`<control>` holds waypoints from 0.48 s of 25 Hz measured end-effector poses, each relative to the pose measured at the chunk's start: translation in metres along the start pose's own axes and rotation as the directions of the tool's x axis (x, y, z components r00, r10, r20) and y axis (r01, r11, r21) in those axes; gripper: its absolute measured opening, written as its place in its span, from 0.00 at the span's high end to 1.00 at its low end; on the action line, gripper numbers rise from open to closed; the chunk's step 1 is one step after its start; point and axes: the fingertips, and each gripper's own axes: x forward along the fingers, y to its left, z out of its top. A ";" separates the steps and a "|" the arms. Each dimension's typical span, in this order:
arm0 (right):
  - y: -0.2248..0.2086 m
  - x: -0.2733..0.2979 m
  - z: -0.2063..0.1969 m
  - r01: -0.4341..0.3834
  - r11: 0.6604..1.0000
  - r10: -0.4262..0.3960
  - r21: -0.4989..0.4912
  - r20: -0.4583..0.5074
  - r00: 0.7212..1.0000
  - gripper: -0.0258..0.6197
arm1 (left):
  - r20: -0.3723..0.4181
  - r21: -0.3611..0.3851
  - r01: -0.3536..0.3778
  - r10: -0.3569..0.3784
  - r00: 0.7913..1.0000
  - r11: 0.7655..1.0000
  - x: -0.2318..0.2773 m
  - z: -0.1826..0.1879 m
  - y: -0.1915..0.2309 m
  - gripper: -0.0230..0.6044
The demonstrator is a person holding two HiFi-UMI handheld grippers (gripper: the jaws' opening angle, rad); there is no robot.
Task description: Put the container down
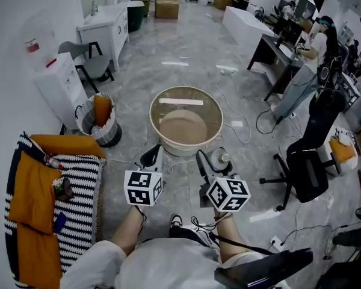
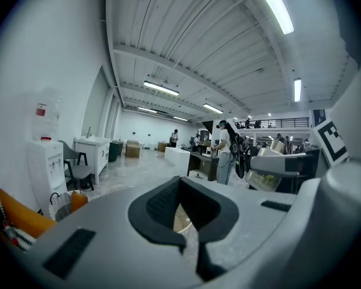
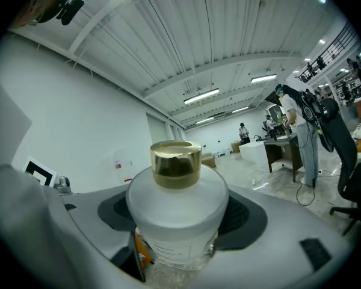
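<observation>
Right hand-held gripper [image 1: 209, 163] clamping frosted gold-capped bottle [image 3: 177, 206], left hand-held gripper [image 2: 189, 221] closed, empty, beige basin [image 1: 154, 110] on floor

a frosted white container [image 3: 177, 212] with a shiny gold cap [image 3: 175, 164] fills the lower centre of the frame, upright, clamped between the dark padded jaws of the right hand-held gripper [image 3: 179, 221]. a person [image 3: 305, 131] stands by a desk [image 3: 280, 149] at the right.
</observation>
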 end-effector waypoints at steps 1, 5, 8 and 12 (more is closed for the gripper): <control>-0.003 0.006 0.003 -0.004 1.000 0.004 -0.001 0.000 1.000 0.42 | 0.002 0.002 -0.004 0.004 1.000 1.000 0.006 0.004 0.002 0.95; -0.014 0.031 0.012 -0.018 1.000 0.018 -0.008 -0.004 1.000 0.42 | 0.008 0.008 -0.016 0.016 1.000 1.000 0.030 0.015 0.006 0.95; -0.023 0.047 0.016 -0.028 1.000 0.028 -0.009 -0.013 1.000 0.42 | 0.009 0.011 -0.021 0.021 1.000 1.000 0.047 0.020 0.007 0.95; -0.037 0.066 0.020 -0.042 0.999 0.042 -0.013 -0.019 0.999 0.42 | 0.014 0.011 -0.027 0.027 1.000 1.000 0.070 0.025 0.008 0.95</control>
